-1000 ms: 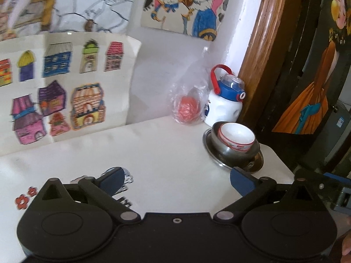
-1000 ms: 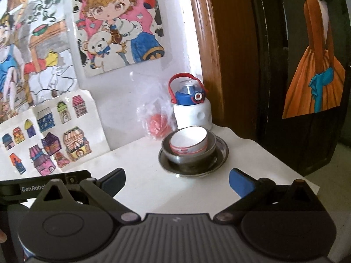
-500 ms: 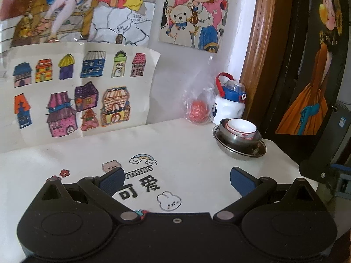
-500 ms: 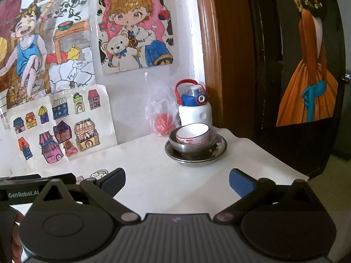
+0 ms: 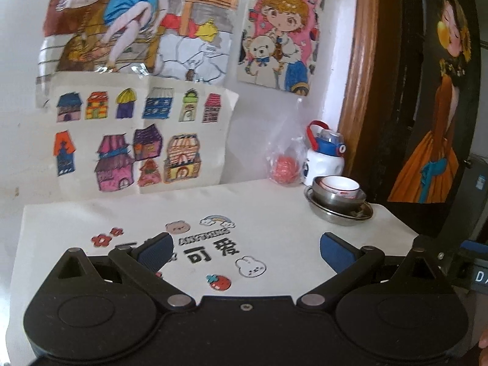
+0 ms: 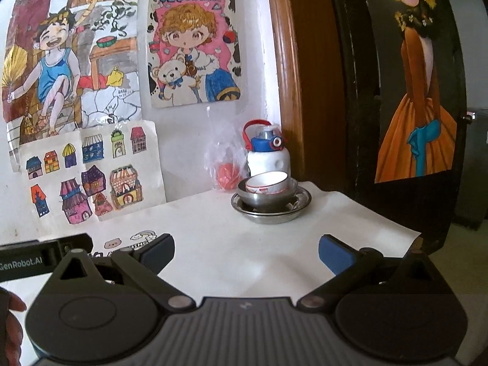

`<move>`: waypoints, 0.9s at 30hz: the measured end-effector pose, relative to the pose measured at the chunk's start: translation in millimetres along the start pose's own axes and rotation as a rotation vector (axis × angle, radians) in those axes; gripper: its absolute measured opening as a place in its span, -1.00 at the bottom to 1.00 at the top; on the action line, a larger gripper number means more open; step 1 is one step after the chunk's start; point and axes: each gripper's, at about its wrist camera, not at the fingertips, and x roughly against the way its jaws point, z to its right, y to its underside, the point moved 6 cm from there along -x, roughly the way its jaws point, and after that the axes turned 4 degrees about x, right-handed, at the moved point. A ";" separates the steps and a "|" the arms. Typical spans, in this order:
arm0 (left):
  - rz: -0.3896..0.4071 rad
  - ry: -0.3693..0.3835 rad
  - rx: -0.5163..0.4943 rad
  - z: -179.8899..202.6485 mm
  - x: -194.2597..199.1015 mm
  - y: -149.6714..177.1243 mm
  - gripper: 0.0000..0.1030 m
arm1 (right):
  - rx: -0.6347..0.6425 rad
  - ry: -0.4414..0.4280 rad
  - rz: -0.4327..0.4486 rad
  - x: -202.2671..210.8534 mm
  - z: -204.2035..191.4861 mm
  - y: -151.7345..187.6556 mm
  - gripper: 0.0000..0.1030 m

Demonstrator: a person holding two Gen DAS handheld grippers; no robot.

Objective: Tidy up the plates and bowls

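White-clothed table (image 5: 274,213) against a wall of coloured drawings, cartoon stickers printed near the front edge. Left gripper (image 5: 245,251) hanging over the front part of the table, jaws spread wide, nothing between them. Right gripper (image 6: 246,251) likewise wide open and empty, well apart from the dishes. Toward the back right corner: metal plate (image 6: 300,202) flat on the cloth, metal bowl (image 6: 268,199) nested upright in it, white ceramic bowl (image 6: 267,183) tilted inside that (red pattern on its side). Just behind, a bagged red item (image 6: 225,175) and a white-and-blue water bottle (image 6: 268,155) against the wall. Judging by the layout, stacking looks done, or very nearly. No other plates or bowls in view. Next move, if any, probably just a nudge to level the tilted bowl; otherwise nothing left to grasp.
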 end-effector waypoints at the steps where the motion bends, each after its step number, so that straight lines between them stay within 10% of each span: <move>1: 0.002 -0.005 0.008 -1.5 1.6 2.2 0.98 | 0.002 0.005 0.006 1.3 -0.3 0.7 1.00; 27: 0.031 -0.065 0.057 -11.9 -2.5 33.1 0.98 | -0.022 0.090 0.059 -7.8 3.2 35.0 1.00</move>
